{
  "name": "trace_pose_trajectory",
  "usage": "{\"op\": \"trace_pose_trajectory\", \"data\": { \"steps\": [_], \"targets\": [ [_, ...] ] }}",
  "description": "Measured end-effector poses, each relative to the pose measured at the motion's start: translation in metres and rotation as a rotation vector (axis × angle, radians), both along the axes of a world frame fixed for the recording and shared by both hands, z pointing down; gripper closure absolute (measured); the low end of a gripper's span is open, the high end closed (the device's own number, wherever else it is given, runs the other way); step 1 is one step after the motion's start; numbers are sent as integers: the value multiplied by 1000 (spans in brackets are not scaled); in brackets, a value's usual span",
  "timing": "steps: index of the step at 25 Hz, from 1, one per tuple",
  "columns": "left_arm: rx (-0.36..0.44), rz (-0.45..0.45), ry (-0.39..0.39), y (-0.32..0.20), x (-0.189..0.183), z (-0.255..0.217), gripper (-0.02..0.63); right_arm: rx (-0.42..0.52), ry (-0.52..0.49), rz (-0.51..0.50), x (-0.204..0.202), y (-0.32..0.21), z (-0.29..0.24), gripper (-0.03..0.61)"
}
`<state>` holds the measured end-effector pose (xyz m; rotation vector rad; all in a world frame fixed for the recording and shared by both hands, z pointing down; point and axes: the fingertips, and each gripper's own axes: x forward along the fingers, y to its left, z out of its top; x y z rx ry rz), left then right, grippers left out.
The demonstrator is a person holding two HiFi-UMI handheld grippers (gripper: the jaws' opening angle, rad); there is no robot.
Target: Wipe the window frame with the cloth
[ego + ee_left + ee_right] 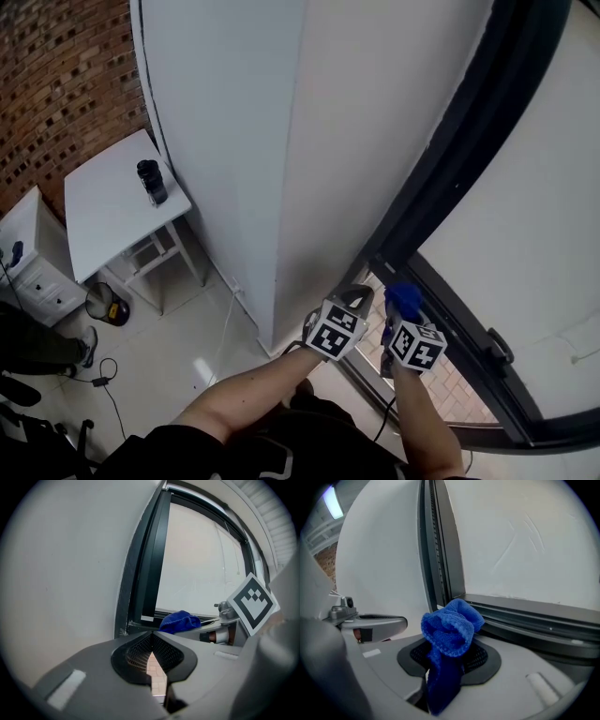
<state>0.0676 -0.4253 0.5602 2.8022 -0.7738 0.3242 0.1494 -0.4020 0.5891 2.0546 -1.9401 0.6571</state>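
Note:
A blue cloth point(449, 634) is pinched in my right gripper point(446, 656), bunched above the jaws and hanging down between them. It also shows as a blue lump point(403, 298) in the head view and past my left jaws point(180, 620). The cloth sits close to the lower corner of the dark window frame point(440, 555), just short of its bottom rail point(534, 618). My left gripper point(151, 654) is shut with nothing in it, beside the right one point(410, 323) and near the white wall point(281, 141). The left gripper point(352, 305) points at the frame's lower corner point(380, 258).
A white wall pillar point(244, 112) stands left of the window. Farther left, a white table point(112, 202) carries a dark bottle point(152, 182), with a white cabinet point(33, 253) and a small bin point(105, 303) near it. A cable point(222, 328) trails on the tiled floor.

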Motion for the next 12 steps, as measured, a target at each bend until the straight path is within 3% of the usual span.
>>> {"op": "trace_pose_trajectory", "data": {
  "steps": [12],
  "targets": [
    [-5, -65, -11, -4, -21, 1, 623, 3, -19, -92, -27, -23, -5, 436]
  ]
}}
